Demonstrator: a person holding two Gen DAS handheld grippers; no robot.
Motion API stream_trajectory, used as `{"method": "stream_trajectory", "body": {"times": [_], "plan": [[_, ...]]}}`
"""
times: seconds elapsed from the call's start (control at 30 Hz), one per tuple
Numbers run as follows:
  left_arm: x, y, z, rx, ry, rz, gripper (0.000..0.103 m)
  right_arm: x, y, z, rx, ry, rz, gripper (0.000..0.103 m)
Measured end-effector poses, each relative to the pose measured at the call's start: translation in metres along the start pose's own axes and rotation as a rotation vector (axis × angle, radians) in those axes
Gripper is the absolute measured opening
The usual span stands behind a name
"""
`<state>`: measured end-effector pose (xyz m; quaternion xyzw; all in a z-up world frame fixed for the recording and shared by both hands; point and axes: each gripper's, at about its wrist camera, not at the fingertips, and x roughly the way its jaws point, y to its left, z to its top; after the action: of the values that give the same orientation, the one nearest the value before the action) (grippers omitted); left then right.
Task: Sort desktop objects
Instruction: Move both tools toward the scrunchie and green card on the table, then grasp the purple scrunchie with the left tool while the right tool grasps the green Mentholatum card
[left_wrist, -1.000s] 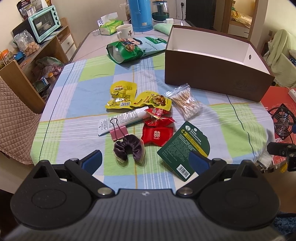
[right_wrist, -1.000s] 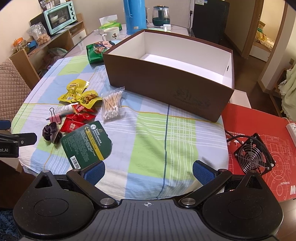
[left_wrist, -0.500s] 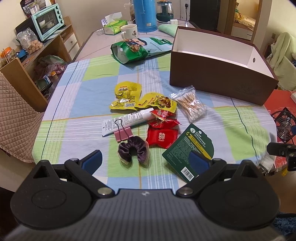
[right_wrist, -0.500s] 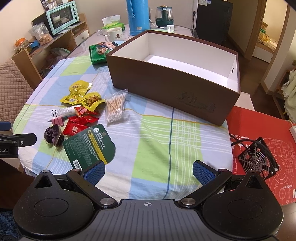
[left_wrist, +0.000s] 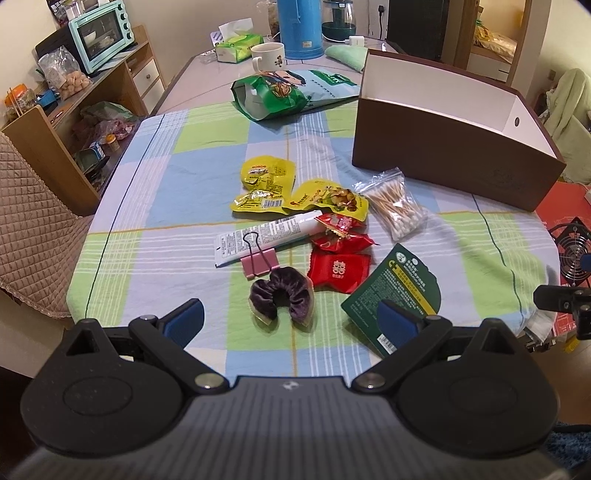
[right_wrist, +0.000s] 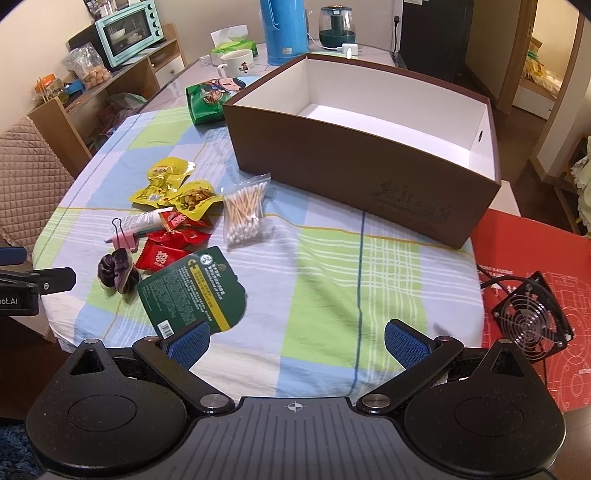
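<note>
A pile of small things lies on the checked tablecloth: a purple scrunchie (left_wrist: 281, 300) (right_wrist: 115, 272), a pink binder clip (left_wrist: 258, 260), a white tube (left_wrist: 266, 236), red snack packets (left_wrist: 339, 266), yellow snack packets (left_wrist: 266, 184), a bag of cotton swabs (left_wrist: 396, 211) (right_wrist: 244, 213) and a dark green packet (left_wrist: 397, 292) (right_wrist: 192, 292). An open brown box (left_wrist: 448, 164) (right_wrist: 364, 173), white inside, stands behind them. My left gripper (left_wrist: 291, 319) is open and empty, just short of the scrunchie. My right gripper (right_wrist: 297, 341) is open and empty over the tablecloth's near edge.
A green snack bag (left_wrist: 275, 90), a mug (left_wrist: 269, 56), a blue thermos (left_wrist: 299, 27) and a tissue box (left_wrist: 238, 50) stand at the table's far end. A small fan (right_wrist: 528, 322) lies on a red mat at right. A padded chair (left_wrist: 26, 229) is at left.
Both grippers have drifted a little back and up, so the objects look slightly farther off. Both stay open and empty. Nothing on the table has moved.
</note>
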<state>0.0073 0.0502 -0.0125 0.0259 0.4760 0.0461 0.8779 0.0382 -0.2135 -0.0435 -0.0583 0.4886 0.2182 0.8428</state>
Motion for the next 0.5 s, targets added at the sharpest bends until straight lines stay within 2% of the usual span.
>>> {"method": "stream_trajectory", "body": {"times": [0.23,0.33,0.47,0.5], "plan": [[0.009,0.017,-0.006,0.018,-0.008,0.026,0.098,0.012,0.003,0.001,0.016,0.021,0.068,0.103],[0.015,0.025,-0.010,0.021,-0.007,0.008,0.097,0.018,0.007,0.001,0.015,0.028,0.090,0.103],[0.027,0.030,-0.017,0.050,-0.010,-0.031,0.089,0.026,0.011,0.003,0.015,0.037,0.092,0.103],[0.030,0.030,-0.019,0.064,-0.007,-0.036,0.084,0.028,0.011,0.004,0.017,0.039,0.091,0.103]]}}
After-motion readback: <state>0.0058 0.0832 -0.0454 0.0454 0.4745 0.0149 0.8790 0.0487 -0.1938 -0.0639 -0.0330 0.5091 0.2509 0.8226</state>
